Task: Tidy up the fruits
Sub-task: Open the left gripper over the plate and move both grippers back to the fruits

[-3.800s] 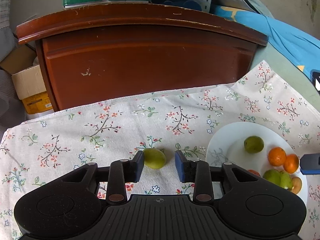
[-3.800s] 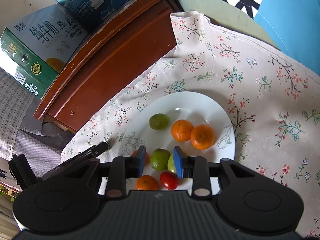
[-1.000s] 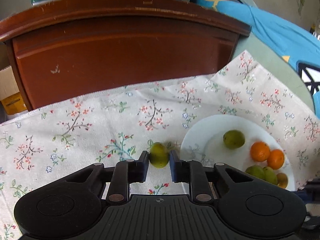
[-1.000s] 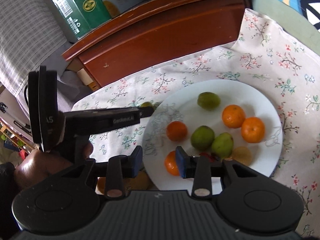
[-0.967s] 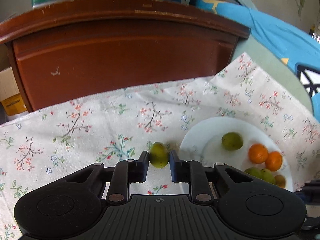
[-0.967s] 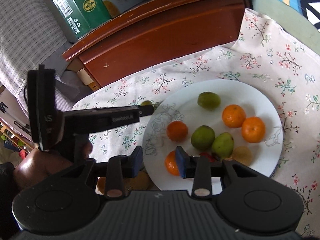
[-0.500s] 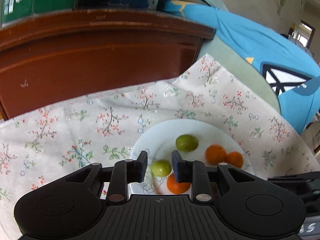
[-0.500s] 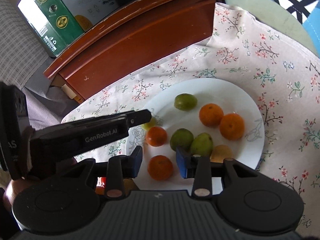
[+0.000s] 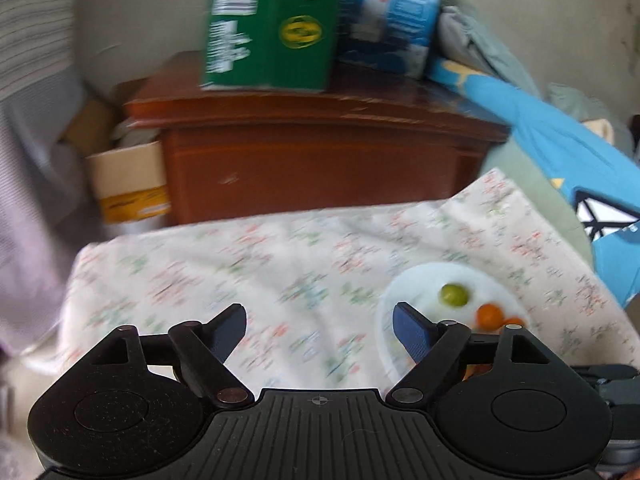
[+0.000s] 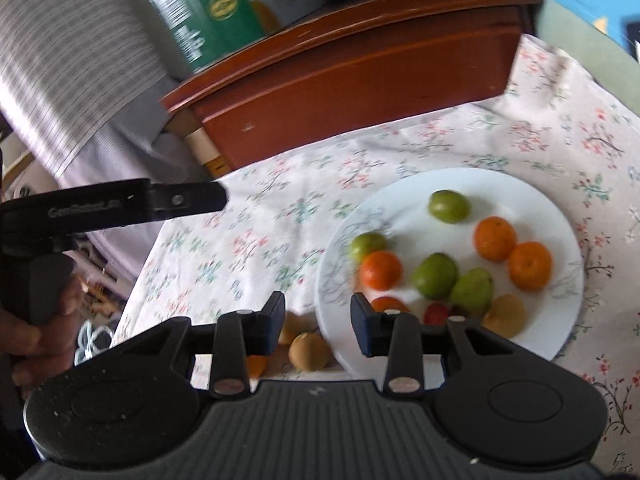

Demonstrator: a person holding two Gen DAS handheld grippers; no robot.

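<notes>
A white plate [image 10: 560, 216] on the floral cloth holds several green fruits and oranges; a green fruit [image 10: 367, 242] lies at its left rim. The plate also shows in the left wrist view [image 9: 404, 292] with a green fruit [image 9: 453, 295] and an orange [image 9: 490, 315]. My left gripper [image 9: 319, 330] is wide open and empty, raised above the cloth left of the plate; it shows from the side in the right wrist view [image 10: 184, 200]. My right gripper [image 10: 318, 322] is open and empty, above the plate's near left rim. Small brown fruits [image 10: 310, 351] lie on the cloth below it.
A brown wooden cabinet [image 9: 312, 160] stands behind the cloth, with a green carton [image 9: 272, 24] and a blue carton [image 9: 390, 16] on top. A cardboard box [image 9: 128, 184] sits to its left. Blue bedding [image 9: 560, 152] lies at the right.
My left gripper let go of the green fruit onto the plate's left rim, opened wide, and pulled up and back to the left. The right gripper shifted slightly left.
</notes>
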